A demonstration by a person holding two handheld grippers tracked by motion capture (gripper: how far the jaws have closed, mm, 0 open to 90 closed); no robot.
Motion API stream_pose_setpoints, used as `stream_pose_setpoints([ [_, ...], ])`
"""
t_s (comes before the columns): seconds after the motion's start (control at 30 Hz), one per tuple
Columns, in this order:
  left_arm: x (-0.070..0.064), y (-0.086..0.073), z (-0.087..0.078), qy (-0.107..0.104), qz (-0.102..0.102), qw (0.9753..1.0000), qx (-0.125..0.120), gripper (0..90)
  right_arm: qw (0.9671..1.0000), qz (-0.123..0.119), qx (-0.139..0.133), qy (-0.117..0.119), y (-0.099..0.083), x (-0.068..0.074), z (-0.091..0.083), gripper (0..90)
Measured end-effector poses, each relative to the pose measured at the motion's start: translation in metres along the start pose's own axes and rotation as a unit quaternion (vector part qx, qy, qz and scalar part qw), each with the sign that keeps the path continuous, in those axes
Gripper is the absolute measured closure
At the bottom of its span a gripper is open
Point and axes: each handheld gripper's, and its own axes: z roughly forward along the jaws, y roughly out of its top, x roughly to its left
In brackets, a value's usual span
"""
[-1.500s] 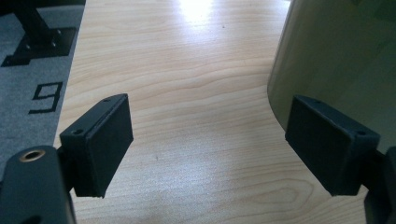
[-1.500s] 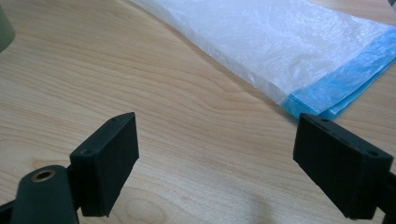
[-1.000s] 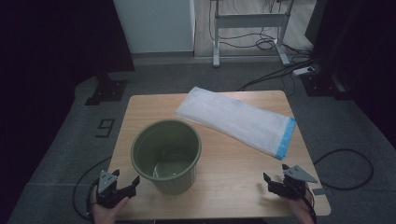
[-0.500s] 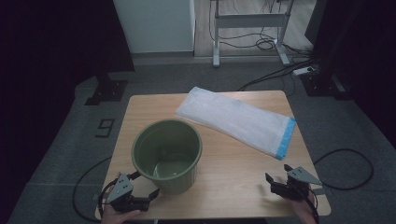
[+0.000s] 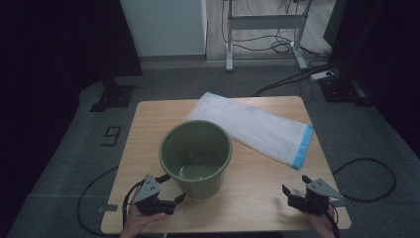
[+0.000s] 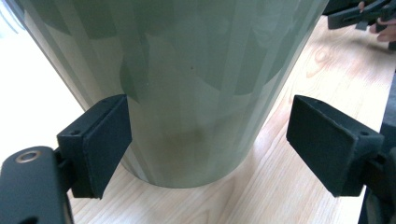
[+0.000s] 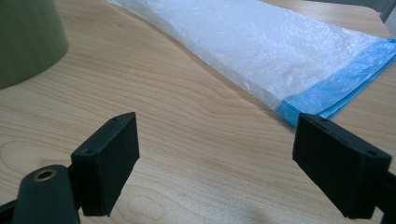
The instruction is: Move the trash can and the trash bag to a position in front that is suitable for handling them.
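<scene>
- Black jaws of the left gripper [image 6: 208, 149] stand wide apart, released, one on each side of the bucket's [image 6: 187, 84] lower wall; the left jaw sits just beside the wall, the right jaw well off it, and whether either pad touches cannot be told.
- Seen from the high view, that left gripper [image 5: 174, 191] lies at the near-left of the table [image 5: 148, 129], pointing at the bucket [image 5: 195, 156] from the front-left, a hand [image 5: 141, 220] behind it.
- Right gripper [image 7: 215, 163] also has its jaws spread and empty, with bare wood between them; in the high view it [image 5: 293, 191] rests near the table's near-right corner, well apart from the bucket.
- Olive green and plastic, the bucket stands upright on the table, slightly left of the middle and toward the near edge. Its wall tapers down to a narrower base and shows faint vertical streaks and a brownish smudge low down.
- Inside, the bucket holds no objects; only a pale sheen shows on its bottom.
- Beyond it lies a flat white bag [image 5: 250, 126] with a blue end strip, set slantwise across the far-right part of the table, its near-left edge passing just behind the bucket's rim.
</scene>
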Motion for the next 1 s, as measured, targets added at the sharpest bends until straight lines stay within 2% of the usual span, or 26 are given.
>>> stream_pose_setpoints([
  [0.23,-0.001,0.014,0.022,-0.012,0.006,0.9999,0.011,14.0,1.0,-0.004,0.001,0.002,-0.001,0.002,-0.001,14.2],
  [0.43,0.0,0.022,0.039,-0.006,-0.002,1.0,0.008,14.5,1.0,-0.004,0.005,0.003,-0.001,0.003,-0.001,14.2],
  [0.53,0.0,0.024,0.046,-0.013,-0.007,0.9999,0.005,15.1,1.0,-0.007,0.005,0.003,-0.001,0.004,-0.001,14.2],
  [0.73,-0.003,0.03,0.058,-0.015,-0.003,0.9998,0.011,15.1,1.0,-0.007,0.005,0.004,-0.001,0.005,0.0,14.2],
  [0.83,-0.005,0.032,0.062,0.001,-0.008,0.9999,0.011,15.2,1.0,-0.009,0.001,0.002,0.0,0.007,0.0,14.5],
  [0.87,-0.007,0.033,0.062,0.012,-0.013,0.9998,0.013,15.2,0.9999,-0.012,0.003,0.006,0.0,0.009,0.0,14.6],
  [0.9,-0.007,0.033,0.062,0.012,-0.013,0.9998,0.013,15.2,0.9999,-0.012,0.003,0.006,0.0,0.009,0.0,14.6],
  [1.0,-0.012,0.027,0.055,0.044,-0.007,0.9986,0.027,15.2,0.9995,-0.02,0.014,0.02,-0.001,0.015,0.003,14.6],
])
